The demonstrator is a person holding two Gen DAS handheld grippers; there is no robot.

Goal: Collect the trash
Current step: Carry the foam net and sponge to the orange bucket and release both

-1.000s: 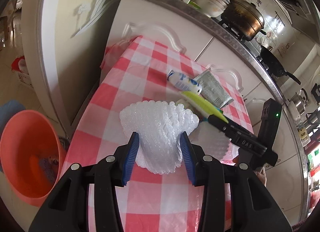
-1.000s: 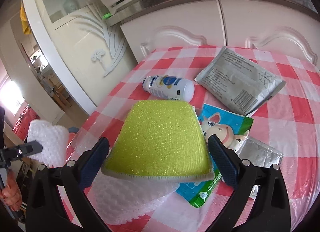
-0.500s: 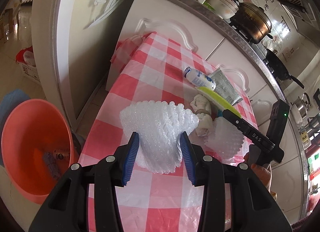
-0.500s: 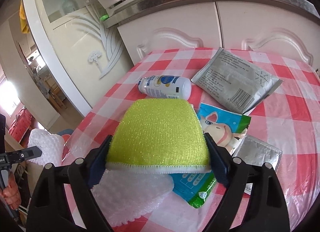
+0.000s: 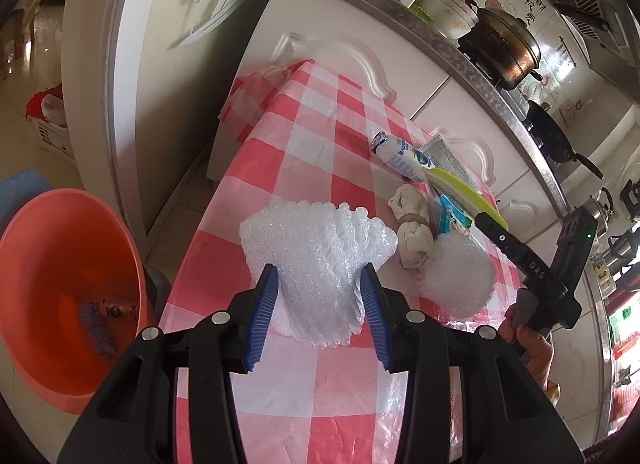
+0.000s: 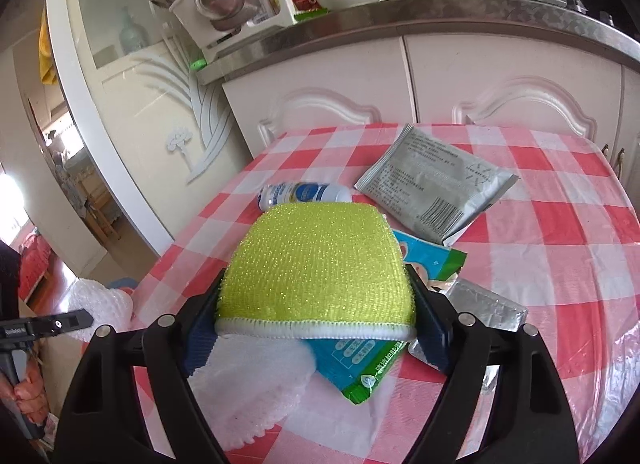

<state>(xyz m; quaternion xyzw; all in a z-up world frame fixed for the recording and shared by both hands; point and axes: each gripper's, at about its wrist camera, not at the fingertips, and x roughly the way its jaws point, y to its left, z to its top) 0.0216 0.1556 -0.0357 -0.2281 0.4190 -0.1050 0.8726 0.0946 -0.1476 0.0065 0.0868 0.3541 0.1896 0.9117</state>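
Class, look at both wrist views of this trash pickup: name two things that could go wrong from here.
The left hand-held gripper pinches only the lower part of the foam net; it could slip out before the orange basin. The right hand-held gripper is closing on the yellow sponge, which may buckle free.

The yellow sponge (image 6: 316, 264) is covering most of the green-edged packet (image 6: 360, 364) and part of the white foam net (image 6: 256, 388) beneath it. Beside the sponge, the printing on the grey sachet (image 6: 432, 184) is showing too small to read.
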